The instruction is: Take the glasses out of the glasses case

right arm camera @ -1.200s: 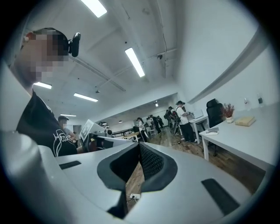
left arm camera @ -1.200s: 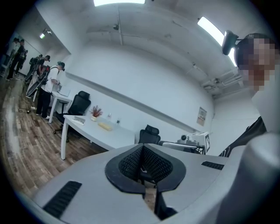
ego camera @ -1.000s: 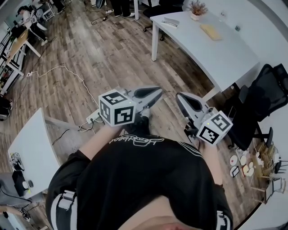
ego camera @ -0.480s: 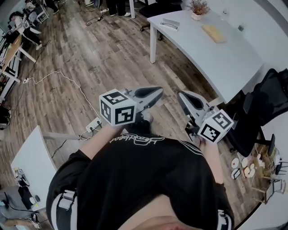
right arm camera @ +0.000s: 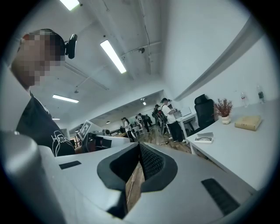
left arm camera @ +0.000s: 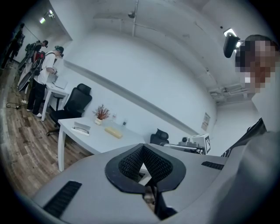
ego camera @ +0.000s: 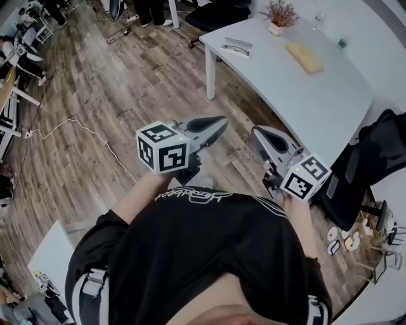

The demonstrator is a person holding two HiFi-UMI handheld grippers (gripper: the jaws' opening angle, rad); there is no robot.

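Observation:
The glasses case (ego camera: 236,46) lies open near the far corner of a white table (ego camera: 298,89), with what looks like dark-framed glasses in it. It also shows small in the left gripper view (left arm camera: 82,128) and the right gripper view (right arm camera: 204,138). Both grippers hang in the air in front of the person's chest, well short of the table. My left gripper (ego camera: 219,122) has its jaws together with nothing between them (left arm camera: 142,164). My right gripper (ego camera: 255,134) is likewise shut and empty (right arm camera: 139,164).
On the table stand a potted plant (ego camera: 281,14), a tan block (ego camera: 306,57), a glass and a small bottle. A black office chair (ego camera: 374,152) stands at the table's right end. Wood floor with a white cable (ego camera: 70,127) lies at the left. People stand at the back.
The view has shifted toward the white table, which now lies closer and lower in the head view. Both grippers keep the same pose and stay shut.

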